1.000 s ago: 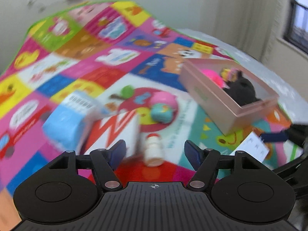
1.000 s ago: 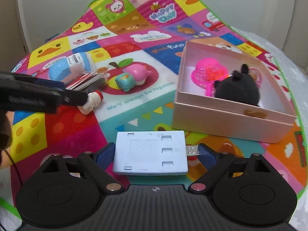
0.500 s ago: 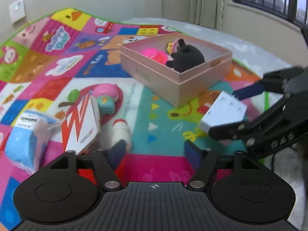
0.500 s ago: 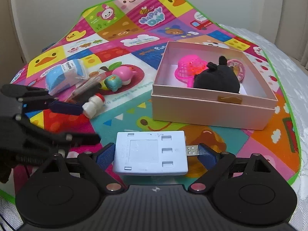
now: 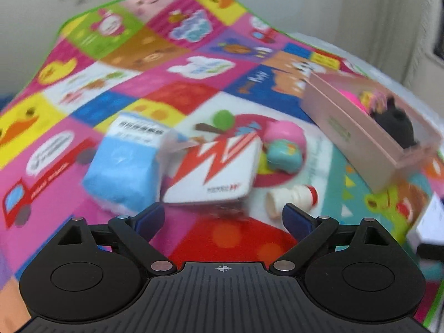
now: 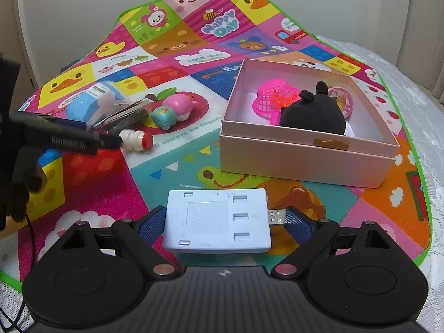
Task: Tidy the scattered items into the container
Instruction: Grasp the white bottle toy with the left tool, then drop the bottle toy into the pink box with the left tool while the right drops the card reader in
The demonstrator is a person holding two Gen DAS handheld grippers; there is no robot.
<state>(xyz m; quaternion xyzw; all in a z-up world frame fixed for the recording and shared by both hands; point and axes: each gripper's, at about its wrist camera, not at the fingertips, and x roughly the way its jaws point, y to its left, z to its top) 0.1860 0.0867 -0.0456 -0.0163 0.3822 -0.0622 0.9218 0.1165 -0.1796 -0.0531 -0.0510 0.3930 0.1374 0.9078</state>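
The left gripper [image 5: 223,217], whose jaws have just been opening with nothing between them, faces the small white bottle [image 5: 291,199], which lies on its side just right of the red-and-white card box [image 5: 215,176], long axis crosswise. The right gripper [image 6: 222,223] clamps the pale blue USB device [image 6: 217,222], with the pink box [image 6: 305,152] well ahead and to the right.

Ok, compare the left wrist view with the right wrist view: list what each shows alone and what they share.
Left wrist only: the open, empty left gripper, whose jaws have just been opening, and the white face of the red-and-white card pack.

Right wrist only: the right gripper shut on the pale blue USB device, and the pink net basket plainly shown inside the box.

Both: the pink box, black plush, small white bottle, blue packet, the two squishy toys and the play mat.
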